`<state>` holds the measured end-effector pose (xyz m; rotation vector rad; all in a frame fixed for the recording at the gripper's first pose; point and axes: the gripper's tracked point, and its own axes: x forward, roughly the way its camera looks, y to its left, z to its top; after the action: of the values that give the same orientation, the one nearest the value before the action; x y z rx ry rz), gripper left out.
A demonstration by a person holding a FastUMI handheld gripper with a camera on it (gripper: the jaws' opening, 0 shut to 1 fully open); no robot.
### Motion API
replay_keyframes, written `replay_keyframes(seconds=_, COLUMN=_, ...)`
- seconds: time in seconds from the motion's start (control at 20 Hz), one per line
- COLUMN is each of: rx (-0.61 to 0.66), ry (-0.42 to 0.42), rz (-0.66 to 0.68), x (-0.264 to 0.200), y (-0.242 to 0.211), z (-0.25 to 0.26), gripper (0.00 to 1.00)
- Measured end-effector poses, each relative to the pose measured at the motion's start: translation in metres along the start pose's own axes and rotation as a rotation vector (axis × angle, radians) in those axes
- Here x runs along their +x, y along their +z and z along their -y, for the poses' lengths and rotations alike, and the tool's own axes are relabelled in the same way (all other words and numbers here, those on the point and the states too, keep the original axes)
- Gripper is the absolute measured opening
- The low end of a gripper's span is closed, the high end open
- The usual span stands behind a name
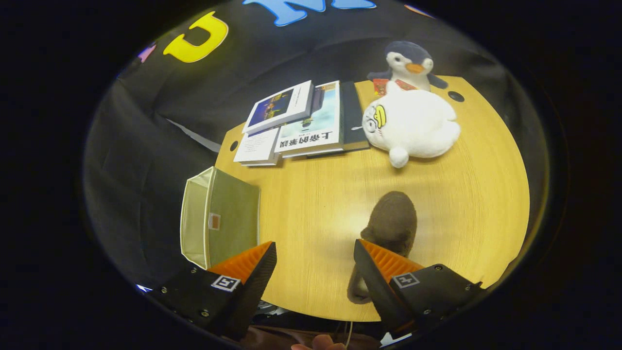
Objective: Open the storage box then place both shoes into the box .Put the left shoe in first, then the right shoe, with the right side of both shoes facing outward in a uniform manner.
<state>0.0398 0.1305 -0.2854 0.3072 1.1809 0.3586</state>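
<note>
So the pale green fabric storage box sits at the near left corner of the round wooden table, just beyond the left finger, top open, can't see anything inside it. A fuzzy brown shoe lies on the table right behind the right finger, partly hidden by it. The gripper is spread wide with nothing between the fingers, just bare tabletop. Further back there's a stack of books, with a white plush toy beside them and a penguin plush behind that.
</note>
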Motion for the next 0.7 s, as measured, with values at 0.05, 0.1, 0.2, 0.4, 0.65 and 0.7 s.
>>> replay_keyframes(seconds=0.05, rx=0.010, ry=-0.020, rz=-0.010, x=-0.001, y=-0.004, z=0.012, gripper=0.97)
replay_keyframes(seconds=0.1, rx=0.018, ry=-0.045, rz=-0.021, x=-0.001, y=-0.008, z=0.024, gripper=0.97)
replay_keyframes(seconds=0.2, rx=0.033, ry=-0.092, rz=-0.043, x=-0.003, y=-0.018, z=0.047, gripper=0.97)
replay_keyframes(seconds=0.4, rx=0.046, ry=-0.162, rz=-0.101, x=-0.001, y=-0.040, z=0.080, gripper=0.97)
replay_keyframes(seconds=0.65, rx=0.034, ry=-0.247, rz=-0.157, x=0.027, y=-0.061, z=0.115, gripper=0.97)
replay_keyframes(seconds=0.7, rx=0.024, ry=-0.263, rz=-0.164, x=0.035, y=-0.063, z=0.120, gripper=0.97)
